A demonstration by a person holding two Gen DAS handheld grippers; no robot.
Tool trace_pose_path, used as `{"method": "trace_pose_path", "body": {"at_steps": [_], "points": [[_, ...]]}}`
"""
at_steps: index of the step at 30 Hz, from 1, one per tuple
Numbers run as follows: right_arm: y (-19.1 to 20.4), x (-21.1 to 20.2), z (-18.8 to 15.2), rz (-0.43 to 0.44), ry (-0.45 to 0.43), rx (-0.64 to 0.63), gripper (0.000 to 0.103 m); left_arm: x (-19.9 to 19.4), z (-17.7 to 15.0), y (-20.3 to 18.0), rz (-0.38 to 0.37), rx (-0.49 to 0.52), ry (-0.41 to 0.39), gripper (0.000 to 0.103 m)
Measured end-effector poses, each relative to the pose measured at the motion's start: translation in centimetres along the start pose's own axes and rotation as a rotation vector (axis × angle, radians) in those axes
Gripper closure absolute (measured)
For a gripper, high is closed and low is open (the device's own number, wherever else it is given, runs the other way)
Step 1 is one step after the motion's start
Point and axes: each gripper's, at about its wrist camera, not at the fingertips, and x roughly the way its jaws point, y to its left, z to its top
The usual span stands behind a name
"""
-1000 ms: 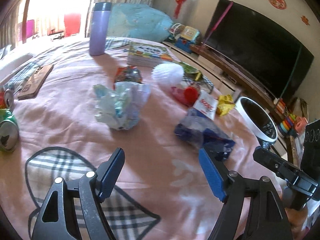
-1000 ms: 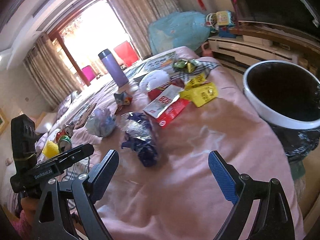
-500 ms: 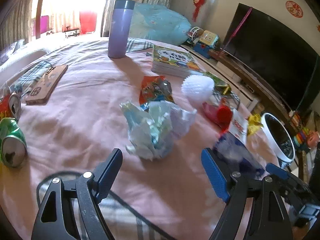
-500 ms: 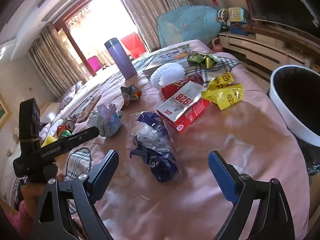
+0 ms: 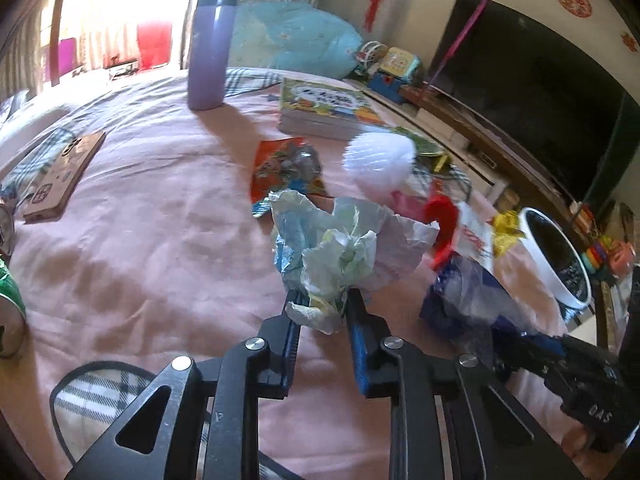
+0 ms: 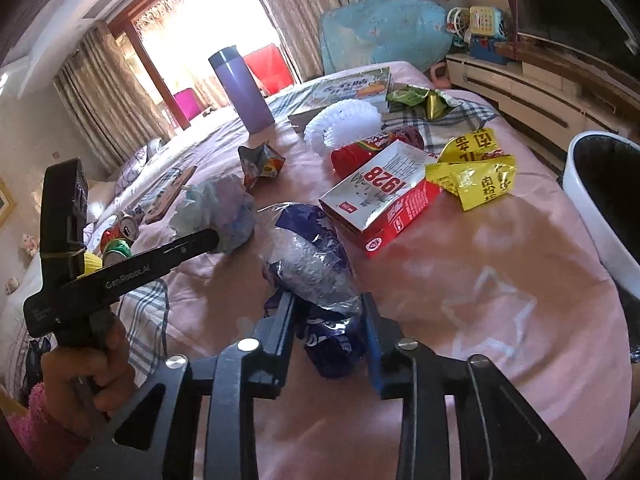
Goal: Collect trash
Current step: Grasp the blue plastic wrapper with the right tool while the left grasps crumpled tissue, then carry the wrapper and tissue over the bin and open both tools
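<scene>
On a pink bed [image 5: 160,208], our left gripper [image 5: 322,312] has its jaws pinching a crumpled pale paper wad [image 5: 344,248]. Our right gripper [image 6: 330,316] has its jaws pinching a blue-and-clear plastic bag [image 6: 312,264]. A white trash bin [image 6: 588,208] stands just beside the bed's right edge.
</scene>
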Motion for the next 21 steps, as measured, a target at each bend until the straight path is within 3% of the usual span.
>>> {"method": "trace_pose_path", "body": {"at_steps": [6, 21], "points": [[-1.4, -3.2, -0.5, 0.008, -0.059, 0.042, 0.076, -1.9, -0.7, -2.1, -0.067, 0.035, -0.014, 0.085], [-8.8, -11.0, -1.4, -0.127, -0.214, 0.186, 0.076, -1.7, -0.8, -10.2, -0.225, 0.179, 0.003, 0.085]]}}
